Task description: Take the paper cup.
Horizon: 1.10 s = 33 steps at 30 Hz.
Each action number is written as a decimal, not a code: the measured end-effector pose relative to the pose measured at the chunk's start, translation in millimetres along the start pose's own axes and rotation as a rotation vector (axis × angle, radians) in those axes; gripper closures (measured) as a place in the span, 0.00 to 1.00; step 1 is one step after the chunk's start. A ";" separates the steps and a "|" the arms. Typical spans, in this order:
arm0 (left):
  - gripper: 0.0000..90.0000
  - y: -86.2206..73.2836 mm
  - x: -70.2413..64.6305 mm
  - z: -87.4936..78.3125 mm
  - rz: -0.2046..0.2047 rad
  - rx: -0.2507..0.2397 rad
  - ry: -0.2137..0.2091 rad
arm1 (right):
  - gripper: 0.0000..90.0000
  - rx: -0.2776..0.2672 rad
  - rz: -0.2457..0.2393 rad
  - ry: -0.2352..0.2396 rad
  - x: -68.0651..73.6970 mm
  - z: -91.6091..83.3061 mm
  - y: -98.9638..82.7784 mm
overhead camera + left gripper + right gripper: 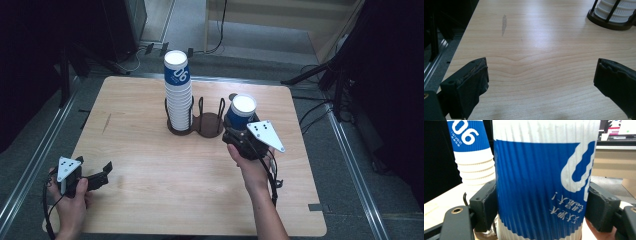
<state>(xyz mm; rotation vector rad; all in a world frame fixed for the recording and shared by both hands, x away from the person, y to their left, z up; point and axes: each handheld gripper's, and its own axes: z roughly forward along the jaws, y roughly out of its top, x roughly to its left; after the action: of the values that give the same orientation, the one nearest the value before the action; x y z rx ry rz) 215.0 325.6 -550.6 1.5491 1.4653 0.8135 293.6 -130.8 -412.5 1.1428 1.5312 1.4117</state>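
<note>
A tall stack of upside-down blue-and-white paper cups (178,95) stands in the left bay of a dark wire cup holder (207,125) at the table's back centre. My right gripper (238,132) is shut on a single upside-down cup (241,112), held just right of the holder. In the right gripper view the black pads (484,205) press both sides of that ribbed cup (536,182), and the stack (472,152) rises behind at left. At the table's near left corner my left gripper (106,172) stands open with bare wood between its jaws (540,77).
The wooden table (150,165) has a grey streak (106,123) on its left side. The holder's base and the stack's bottom (609,23) lie far ahead of the left gripper. Metal floor rails (350,150) run along both sides, with cables and dark stands behind.
</note>
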 end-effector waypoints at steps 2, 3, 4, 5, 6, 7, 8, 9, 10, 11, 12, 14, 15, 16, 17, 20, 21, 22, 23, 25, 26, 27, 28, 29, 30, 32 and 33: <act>0.01 0.2 -1.2 1.1 0.011 0.022 0.003 | 0.24 0.000 0.002 -0.003 -1.5 -4.1 -2.0; 0.01 0.2 -1.2 1.1 0.011 0.022 0.003 | 0.24 0.000 0.002 -0.003 -1.5 -4.1 -2.0; 0.01 1.1 -1.7 2.0 0.023 0.038 0.010 | 0.24 -0.003 -0.005 -0.009 -3.5 -8.5 -4.7; 0.01 1.1 -1.7 2.0 0.023 0.038 0.010 | 0.24 -0.003 -0.005 -0.009 -3.5 -8.5 -4.7; 0.01 2.6 -2.6 0.8 0.024 0.035 0.013 | 0.24 -0.002 -0.005 -0.015 -5.5 -13.3 -8.8; 0.01 2.6 -2.6 0.8 0.024 0.035 0.013 | 0.24 -0.002 -0.006 -0.015 -6.2 -14.8 -10.3; 0.01 6.4 -3.8 -1.8 0.016 0.031 -0.001 | 0.24 -0.001 -0.010 -0.015 -7.6 -16.6 -12.3; 0.01 6.4 -3.8 -1.8 0.016 0.031 -0.001 | 0.24 -0.001 -0.010 -0.015 -7.6 -16.6 -12.3; 0.01 12.3 -7.0 -5.0 0.019 0.018 -0.015 | 0.24 0.004 -0.005 -0.018 -10.2 -19.8 -16.3; 0.01 12.3 -7.0 -5.0 0.019 0.018 -0.015 | 0.24 0.004 -0.005 -0.018 -10.2 -19.8 -16.3; 0.01 19.6 -12.8 -7.9 0.029 0.001 -0.026 | 0.24 0.013 0.007 -0.022 -12.4 -22.5 -19.8; 0.01 27.8 -19.4 -10.6 0.043 -0.023 -0.039 | 0.24 0.020 0.000 -0.030 -14.1 -24.3 -22.1; 0.01 32.0 -23.3 -11.7 0.050 -0.035 -0.042 | 0.24 0.023 0.003 -0.030 -14.4 -25.5 -23.0; 0.01 36.6 -26.9 -13.1 0.058 -0.043 -0.051 | 0.24 0.025 0.006 -0.029 -14.6 -26.7 -23.9; 0.01 36.6 -26.9 -13.1 0.058 -0.043 -0.051 | 0.24 0.025 0.006 -0.029 -14.6 -26.7 -23.9; 0.01 54.5 -44.2 -15.0 0.089 -0.079 -0.091 | 0.24 0.030 0.009 -0.034 -14.8 -29.3 -29.0; 0.01 54.5 -44.2 -15.0 0.089 -0.079 -0.091 | 0.24 0.037 0.013 -0.033 -14.3 -29.2 -30.4; 0.01 58.3 -49.0 -14.7 0.094 -0.086 -0.098 | 0.24 0.041 0.009 -0.033 -13.8 -28.8 -31.8; 0.01 64.7 -58.6 -12.5 0.112 -0.099 -0.106 | 0.24 0.043 0.003 -0.035 -12.9 -28.4 -33.2; 0.01 67.4 -63.2 -10.9 0.122 -0.101 -0.109 | 0.24 0.047 0.002 -0.031 -11.5 -28.0 -34.4; 0.01 71.5 -71.4 -7.2 0.135 -0.103 -0.119 | 0.24 0.048 0.001 -0.032 -10.1 -27.3 -35.5; 0.01 73.8 -76.1 -5.2 0.135 -0.106 -0.129 | 0.24 0.052 -0.004 -0.027 -7.4 -26.1 -37.0; 0.01 75.6 -79.3 -4.0 0.139 -0.106 -0.138 | 0.24 0.052 -0.007 -0.026 -6.0 -25.4 -37.7; 0.01 77.9 -83.6 -2.4 0.137 -0.110 -0.150 | 0.24 0.055 -0.006 -0.024 -4.8 -25.1 -38.1; 0.01 79.5 -86.7 -1.6 0.138 -0.111 -0.157 | 0.24 0.056 -0.004 -0.022 -3.4 -24.7 -38.6; 0.01 83.6 -93.8 0.6 0.137 -0.123 -0.169 | 0.24 0.057 -0.004 -0.023 -1.9 -24.0 -39.4; 0.01 86.8 -98.4 1.8 0.135 -0.129 -0.180 | 0.24 0.057 -0.006 -0.021 -1.1 -23.6 -40.0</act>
<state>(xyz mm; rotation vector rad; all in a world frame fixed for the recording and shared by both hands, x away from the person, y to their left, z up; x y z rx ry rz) 245.0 230.4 -465.5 1.5920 1.1672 0.8070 266.9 -139.4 -449.5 1.1827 1.5676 1.3552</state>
